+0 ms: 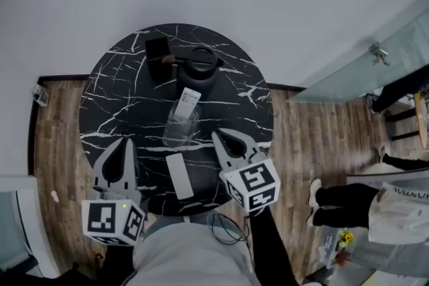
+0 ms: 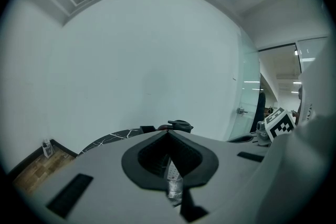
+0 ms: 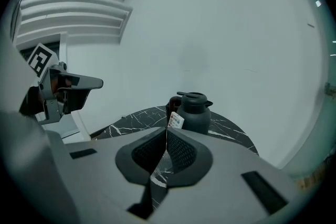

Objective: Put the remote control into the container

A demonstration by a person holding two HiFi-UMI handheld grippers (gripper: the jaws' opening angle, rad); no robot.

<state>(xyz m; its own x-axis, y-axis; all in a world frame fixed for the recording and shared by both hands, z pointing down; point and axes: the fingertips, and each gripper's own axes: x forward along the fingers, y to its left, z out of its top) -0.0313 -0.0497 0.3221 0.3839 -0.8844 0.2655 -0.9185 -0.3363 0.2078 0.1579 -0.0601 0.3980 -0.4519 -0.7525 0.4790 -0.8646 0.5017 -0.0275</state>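
Note:
A clear container (image 1: 179, 130) stands in the middle of the round black marble table (image 1: 114, 87). A white remote control (image 1: 190, 98) leans upright in it, its top poking out. A second flat white bar (image 1: 179, 175) lies on the table near the front edge, between my two grippers. My left gripper (image 1: 125, 142) hovers to the left of it, shut and empty. My right gripper (image 1: 218, 136) sits right of the container, shut with nothing held. In the left gripper view, the remote (image 2: 172, 168) shows behind the closed gripper (image 2: 168, 132). The right gripper view shows the remote (image 3: 176, 120) beyond the gripper (image 3: 166, 129).
A dark kettle (image 1: 199, 67) and a black box (image 1: 157, 50) stand at the table's far side, just behind the container. White wall lies beyond. A person's legs (image 1: 342, 204) and a glass door (image 1: 362, 74) are on the wooden floor at the right.

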